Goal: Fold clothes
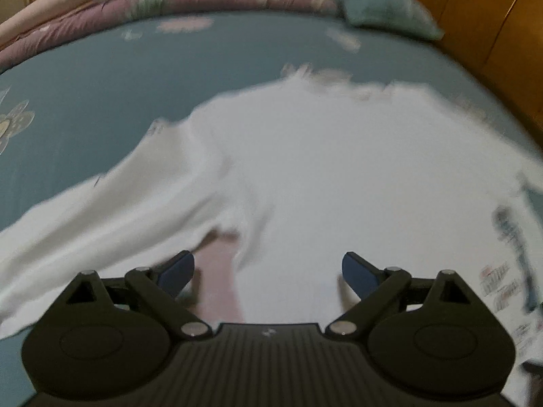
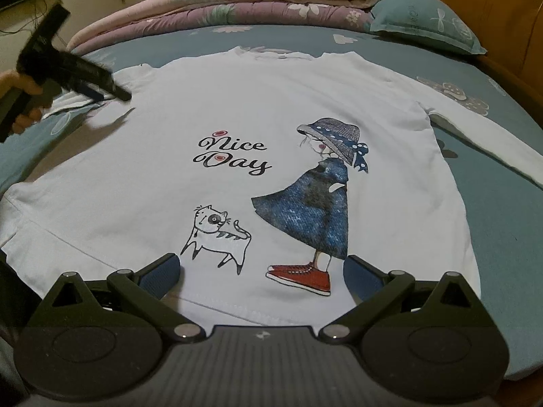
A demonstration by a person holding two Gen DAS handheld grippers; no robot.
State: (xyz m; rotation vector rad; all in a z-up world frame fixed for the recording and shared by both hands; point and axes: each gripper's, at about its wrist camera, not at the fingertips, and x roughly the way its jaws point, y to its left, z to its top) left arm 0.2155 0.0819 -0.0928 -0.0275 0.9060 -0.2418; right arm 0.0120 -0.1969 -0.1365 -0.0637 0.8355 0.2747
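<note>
A white long-sleeved shirt lies flat, front up, on the teal bed sheet. It bears a "Nice Day" print, a girl in a blue dress and a cat. My right gripper is open just above the shirt's hem, with nothing between its fingers. A hand holds my left gripper, blurred, over the shirt's left shoulder and sleeve. In the blurred left wrist view the left gripper is open above the white shirt, and one sleeve runs off to the left.
Folded pink and mauve quilts are stacked along the far edge of the bed. A teal pillow lies at the back right beside a wooden headboard. The shirt's other sleeve stretches right across the sheet.
</note>
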